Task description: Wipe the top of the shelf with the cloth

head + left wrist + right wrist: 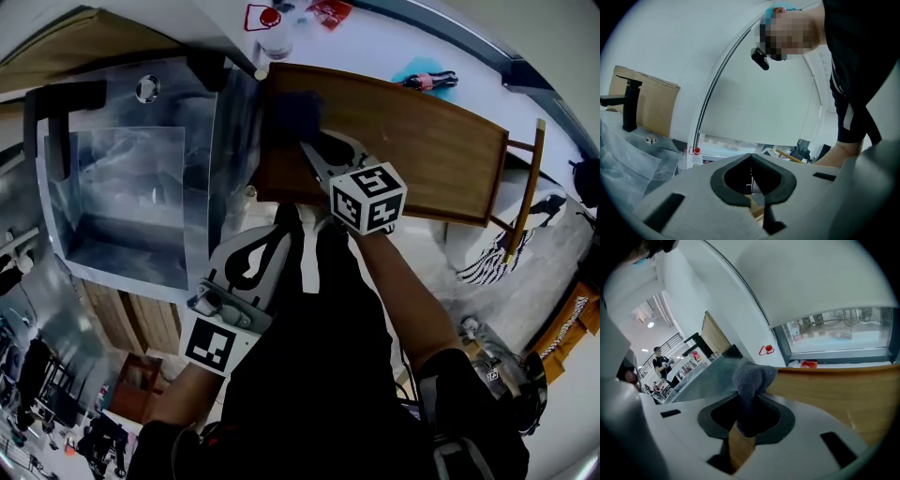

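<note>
Head view, left to right.

1. A plastic-covered sink (122, 197) takes up the left side and plays no part in the task.
2. The left gripper (281, 223) is held low against the person's body, well apart from the work. In the left gripper view, the left gripper (751, 161) has its jaws closed together with nothing between them. It points up at a white wall.
3. The right gripper (311, 148) reaches over the left end of the wooden shelf (441, 150). The cloth (298, 112) sits at its tips, over the shelf top near the sink edge.
4. The right gripper view confirms that the right gripper (749, 401) is clamped on the cloth (752, 378). The cloth is a grey-blue wad bulging past the jaw tips, and the shelf (834, 390) runs off to the right.

Assessment: wiping appears to be at the left end, with most of the board lying to the right.

Recommendations:
- Press the wad down so that fabric, not jaw, meets the wood.
- Because the contact patch looks small, sweep rightward in overlapping lanes from the near edge to the far edge.
- Hold the clamp firm, as a bunched cloth could drag loose.
- Stop short of the frame post (525, 187) at the right end.
- Leave the left gripper clear of the work.
</note>
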Motion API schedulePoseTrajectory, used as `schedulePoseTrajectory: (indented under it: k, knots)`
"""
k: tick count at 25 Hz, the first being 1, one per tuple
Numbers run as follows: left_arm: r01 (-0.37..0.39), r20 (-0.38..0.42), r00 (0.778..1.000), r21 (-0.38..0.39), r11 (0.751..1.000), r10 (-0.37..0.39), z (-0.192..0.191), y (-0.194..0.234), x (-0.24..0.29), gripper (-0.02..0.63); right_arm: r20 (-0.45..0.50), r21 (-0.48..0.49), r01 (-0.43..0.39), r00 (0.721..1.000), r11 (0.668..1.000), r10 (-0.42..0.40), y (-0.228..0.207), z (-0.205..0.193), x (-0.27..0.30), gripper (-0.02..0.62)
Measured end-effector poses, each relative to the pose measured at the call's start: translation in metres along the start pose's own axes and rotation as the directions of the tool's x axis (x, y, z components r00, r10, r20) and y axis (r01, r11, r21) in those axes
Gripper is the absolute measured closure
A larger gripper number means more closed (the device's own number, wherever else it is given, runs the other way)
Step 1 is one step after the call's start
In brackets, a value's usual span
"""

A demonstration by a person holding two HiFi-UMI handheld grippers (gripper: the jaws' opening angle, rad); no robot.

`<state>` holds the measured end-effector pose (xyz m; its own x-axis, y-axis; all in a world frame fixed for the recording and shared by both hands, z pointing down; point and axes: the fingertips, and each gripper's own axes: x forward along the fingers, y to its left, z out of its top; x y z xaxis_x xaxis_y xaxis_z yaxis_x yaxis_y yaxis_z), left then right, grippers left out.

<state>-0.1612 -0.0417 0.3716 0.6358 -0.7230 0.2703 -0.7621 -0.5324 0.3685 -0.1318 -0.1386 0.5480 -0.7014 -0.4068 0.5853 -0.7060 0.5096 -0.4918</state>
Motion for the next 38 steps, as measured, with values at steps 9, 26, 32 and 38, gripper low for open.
schedulePoseTrajectory:
  k: [9, 26, 32, 38]
  knots:
    - [-0.006, -0.020, 1.000, -0.009, 1.000, 0.006, -0.013, 0.008, -0.010, 0.586, -0.106, 0.009, 0.039, 0.994, 0.999, -0.038, -0.014, -0.046, 0.028, 0.512]
    - [0.103, -0.061, 0.993, 0.021, 0.995, -0.101, -0.022, -0.059, 0.044, 0.586, -0.077, 0.094, 0.186, 0.981, 0.978, -0.179, -0.109, -0.072, -0.063, 0.512]
    - [0.152, -0.082, 0.986, 0.038, 0.988, -0.148, -0.025, -0.091, 0.072, 0.586, -0.055, 0.145, 0.250, 0.968, 0.957, -0.244, -0.153, -0.081, -0.110, 0.512]
    - [0.191, -0.099, 0.978, 0.053, 0.980, -0.185, -0.028, -0.122, 0.100, 0.586, -0.040, 0.182, 0.290, 0.957, 0.940, -0.288, -0.188, -0.090, -0.150, 0.512]
